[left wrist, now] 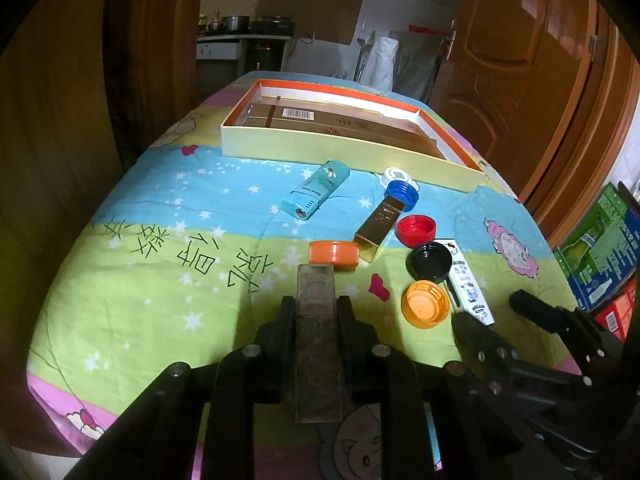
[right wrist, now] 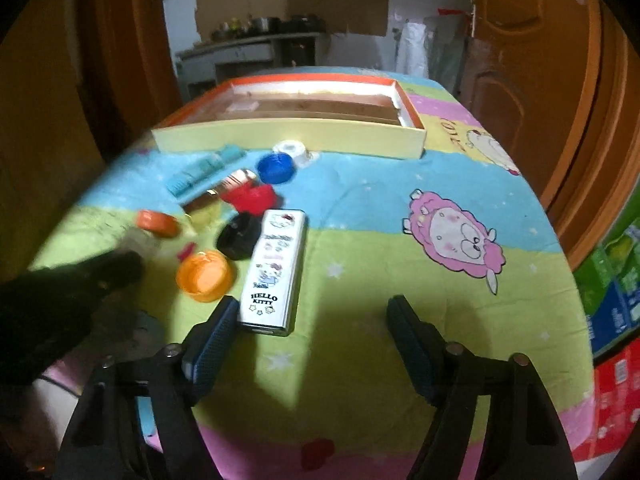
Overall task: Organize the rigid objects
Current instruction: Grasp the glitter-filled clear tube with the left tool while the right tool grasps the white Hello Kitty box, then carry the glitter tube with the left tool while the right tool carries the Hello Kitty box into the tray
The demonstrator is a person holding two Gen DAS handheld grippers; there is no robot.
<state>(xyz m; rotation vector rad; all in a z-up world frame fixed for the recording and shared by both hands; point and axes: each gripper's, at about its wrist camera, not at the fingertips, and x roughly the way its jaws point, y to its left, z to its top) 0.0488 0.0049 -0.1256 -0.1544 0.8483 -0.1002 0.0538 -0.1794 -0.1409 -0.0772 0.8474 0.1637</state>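
- Left gripper (left wrist: 315,304): jaws closed on a clear rectangular case (left wrist: 316,320) with dark contents. The case is clamped at mid-length, its far end sticking out past the fingertips, above the green band of the cloth-covered tabletop (left wrist: 120,280).
- Right gripper (right wrist: 312,320): jaws spread wide, holding nothing. Its left finger sits just beside the near end of the white Hello Kitty case (right wrist: 274,268); whether they touch I cannot tell.
- Destination, by judgement: the shallow yellow box (left wrist: 344,148) with an orange inner rim at the far side of the tabletop. Brown dividers are visible inside; its nearer compartments are hidden behind the wall.
- Still loose between grippers and box: teal lighter (left wrist: 314,192), gold case (left wrist: 380,226), blue cap (left wrist: 402,194), red cap (left wrist: 416,230), black cap (left wrist: 430,262), two orange caps (left wrist: 333,254) (left wrist: 426,306), and a white round item (left wrist: 394,178) near the box wall.
- Step in hand, by judgement: carry the clear case to the box.
- To do it well: lift clear of the near orange cap just beyond the case tip, pass over the lighter, cross the near wall with margin, align the case with a divider channel, lower it, then release.
- Risk: the case looks smooth and may pivot in the grip, so keep it level.
- Right gripper next: centre its jaws across the Hello Kitty case's narrow width.
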